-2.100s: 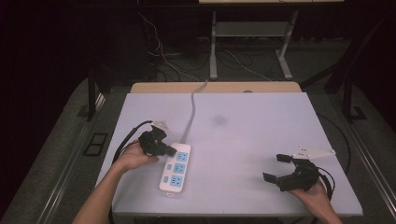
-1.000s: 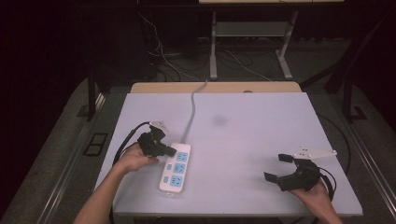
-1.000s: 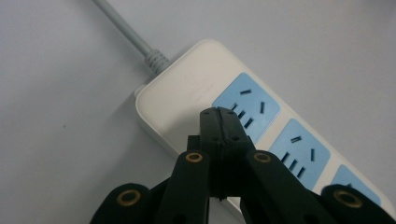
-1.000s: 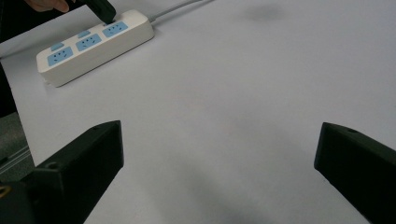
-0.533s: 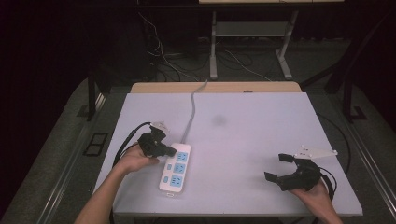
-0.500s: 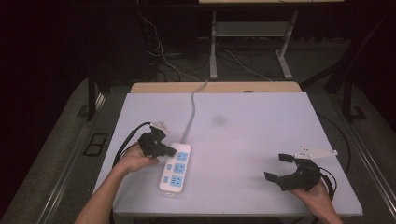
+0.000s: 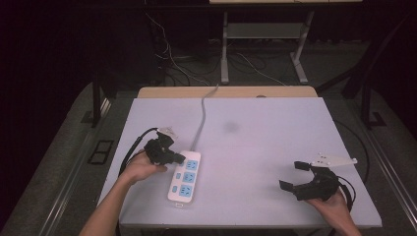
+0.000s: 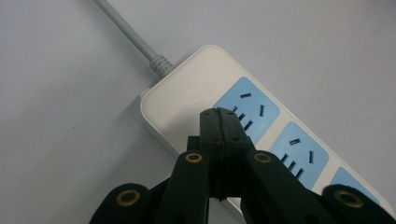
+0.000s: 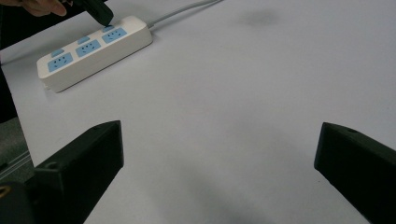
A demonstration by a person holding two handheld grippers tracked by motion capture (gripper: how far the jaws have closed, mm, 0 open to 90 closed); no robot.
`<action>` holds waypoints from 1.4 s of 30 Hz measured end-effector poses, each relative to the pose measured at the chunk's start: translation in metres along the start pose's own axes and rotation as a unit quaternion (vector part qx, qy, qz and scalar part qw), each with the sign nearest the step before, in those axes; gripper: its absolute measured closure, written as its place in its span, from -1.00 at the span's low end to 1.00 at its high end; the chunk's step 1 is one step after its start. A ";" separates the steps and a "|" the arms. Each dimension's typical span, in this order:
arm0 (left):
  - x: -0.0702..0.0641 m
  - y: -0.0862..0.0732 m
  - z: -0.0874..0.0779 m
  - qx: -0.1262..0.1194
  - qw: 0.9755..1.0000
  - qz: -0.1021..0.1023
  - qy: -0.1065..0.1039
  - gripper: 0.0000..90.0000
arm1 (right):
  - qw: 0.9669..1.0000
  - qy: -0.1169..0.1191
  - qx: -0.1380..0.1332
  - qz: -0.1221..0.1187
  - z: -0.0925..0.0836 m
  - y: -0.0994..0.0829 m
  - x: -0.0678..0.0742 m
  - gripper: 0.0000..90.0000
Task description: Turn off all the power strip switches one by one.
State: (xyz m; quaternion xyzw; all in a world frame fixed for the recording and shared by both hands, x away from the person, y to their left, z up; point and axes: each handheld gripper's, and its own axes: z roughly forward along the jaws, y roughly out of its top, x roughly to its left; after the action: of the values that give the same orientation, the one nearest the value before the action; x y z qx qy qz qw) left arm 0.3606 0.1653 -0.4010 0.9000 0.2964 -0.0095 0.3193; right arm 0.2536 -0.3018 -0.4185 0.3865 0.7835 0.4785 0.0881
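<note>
Power strip: I see it lying flat on the white table, left of centre, grey cord running to the far edge | my left gripper: jaws pressed together, empty, tips at its cord-end socket | my right gripper: jaws spread wide, empty, well apart near the right edge.

pale lilac rectangular tabletop with a light wooden far edge, on dark grey carpet floor (cables strewn), white metal desk legs behind, dim surroundings.
</note>
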 end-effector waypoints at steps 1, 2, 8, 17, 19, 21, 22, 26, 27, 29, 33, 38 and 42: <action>0.000 0.000 -0.001 -0.005 1.000 -0.003 -0.001 0.98 | 1.000 0.000 -0.001 0.000 0.000 0.000 0.000 -0.97; 0.000 0.001 -0.002 -0.008 1.000 -0.002 -0.002 0.98 | 1.000 0.000 0.000 0.001 0.000 0.000 0.000 -0.97; 0.003 0.001 -0.010 -0.033 0.999 -0.010 0.008 0.98 | 1.000 0.000 0.000 0.001 0.000 0.000 0.000 -0.97; -0.003 -0.002 -0.028 -0.069 0.997 -0.013 0.040 0.81 | 1.000 0.001 -0.003 0.002 -0.001 0.000 0.000 -0.97; -0.006 -0.002 -0.031 -0.075 0.996 -0.009 0.043 0.74 | 1.000 0.002 -0.004 0.002 -0.001 0.000 0.001 -0.97; -0.010 -0.003 -0.035 -0.081 0.996 -0.011 0.046 0.62 | 1.000 0.002 -0.004 0.002 -0.001 0.000 0.001 -0.97; -0.011 -0.003 -0.036 -0.083 0.995 -0.011 0.052 0.57 | 1.000 0.002 -0.004 0.002 -0.001 0.000 0.001 -0.97; -0.016 -0.005 -0.044 -0.096 0.993 -0.022 0.061 0.28 | 1.000 0.003 -0.007 0.003 -0.002 0.000 0.002 -0.97; -0.017 -0.006 -0.046 -0.099 0.993 -0.025 0.062 0.17 | 1.000 0.003 -0.007 0.004 -0.002 0.000 0.002 -0.97; -0.021 -0.008 -0.049 -0.107 0.992 -0.027 0.069 0.03 | 1.000 0.004 -0.008 0.004 -0.002 0.000 0.002 -0.97; -0.026 -0.016 -0.052 -0.128 0.988 -0.041 0.070 -0.19 | 1.000 0.005 -0.010 0.005 -0.003 0.000 0.004 -0.97; -0.029 -0.032 -0.053 -0.166 0.982 -0.067 0.066 -0.44 | 1.000 0.007 -0.011 0.005 -0.003 0.000 0.006 -0.97; -0.033 -0.046 -0.052 -0.193 0.976 -0.078 0.062 -0.61 | 1.000 0.009 -0.011 0.005 -0.003 0.000 0.007 -0.97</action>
State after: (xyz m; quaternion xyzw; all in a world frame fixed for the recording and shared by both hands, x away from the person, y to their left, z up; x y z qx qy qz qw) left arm 0.2994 0.2065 -0.3790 0.7946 0.3812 0.0783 0.4660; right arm 0.2472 -0.2988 -0.4159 0.3847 0.7771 0.4911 0.0833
